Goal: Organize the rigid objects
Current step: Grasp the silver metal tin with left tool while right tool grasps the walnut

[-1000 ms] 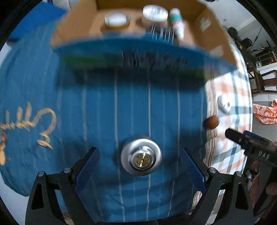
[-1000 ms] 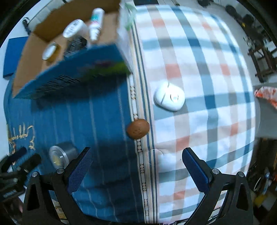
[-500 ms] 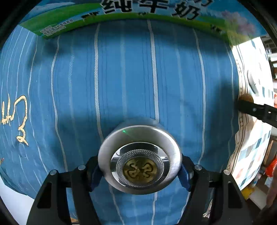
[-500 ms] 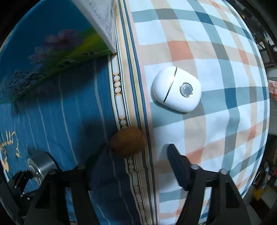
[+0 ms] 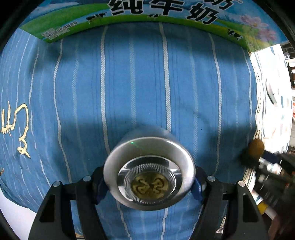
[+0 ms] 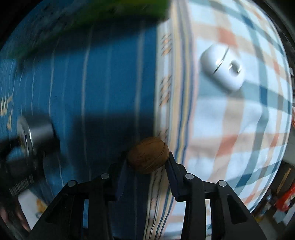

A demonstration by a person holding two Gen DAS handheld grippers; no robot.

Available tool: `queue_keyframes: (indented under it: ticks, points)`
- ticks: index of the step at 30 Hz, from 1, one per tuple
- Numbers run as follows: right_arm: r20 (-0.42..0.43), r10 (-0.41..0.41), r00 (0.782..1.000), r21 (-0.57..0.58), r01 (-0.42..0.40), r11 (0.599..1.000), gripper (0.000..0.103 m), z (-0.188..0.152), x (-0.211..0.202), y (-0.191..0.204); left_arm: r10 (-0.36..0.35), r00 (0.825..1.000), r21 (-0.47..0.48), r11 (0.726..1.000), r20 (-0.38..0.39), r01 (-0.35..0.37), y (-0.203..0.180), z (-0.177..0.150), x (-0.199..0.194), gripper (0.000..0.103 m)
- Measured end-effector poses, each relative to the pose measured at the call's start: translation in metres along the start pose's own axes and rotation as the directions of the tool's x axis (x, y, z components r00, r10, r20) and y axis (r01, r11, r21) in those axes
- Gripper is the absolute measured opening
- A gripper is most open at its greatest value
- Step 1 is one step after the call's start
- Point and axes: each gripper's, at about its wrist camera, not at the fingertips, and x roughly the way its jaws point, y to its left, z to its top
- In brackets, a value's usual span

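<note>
My left gripper (image 5: 149,181) is shut on a round silver metal tin (image 5: 149,173) with a gold emblem on its lid, held over the blue striped cloth (image 5: 129,83). My right gripper (image 6: 148,162) is shut on a brown walnut (image 6: 148,155), at the seam between the blue cloth and the plaid cloth (image 6: 239,129). The walnut (image 5: 255,146) and the right gripper also show at the right edge of the left wrist view. The tin (image 6: 35,129) shows blurred at the left of the right wrist view.
A milk carton box (image 5: 147,13) with green and blue print stands at the far edge of the blue cloth. A white oval case (image 6: 223,68) lies on the plaid cloth to the right. Gold embroidery (image 5: 16,127) marks the cloth's left side.
My left gripper closed on the silver tin and lifted it slightly. My right gripper moved in around the walnut and closed on it. Both views came nearer the cloth.
</note>
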Motion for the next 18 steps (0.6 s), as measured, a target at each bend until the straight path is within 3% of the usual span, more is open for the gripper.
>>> queue_keyframes:
  ticks: [4, 11, 18]
  points:
    - [0.036, -0.013, 0.999, 0.009, 0.013, 1.0, 0.043, -0.007, 0.005, 0.004, -0.008, 1.0, -0.011, 1.0, -0.012, 0.008, 0.002, 0.005, 0.003, 0.071]
    - [0.046, 0.053, 0.998, 0.06, -0.056, 0.997, 0.044, -0.008, 0.004, -0.011, 0.009, 1.0, -0.001, 1.0, -0.01, -0.009, -0.004, 0.009, 0.005, 0.073]
    - [0.052, -0.002, 0.999, 0.046, 0.0, 0.999, 0.044, -0.003, -0.003, -0.011, 0.022, 1.0, 0.007, 1.0, 0.014, -0.022, -0.014, 0.004, 0.007, 0.069]
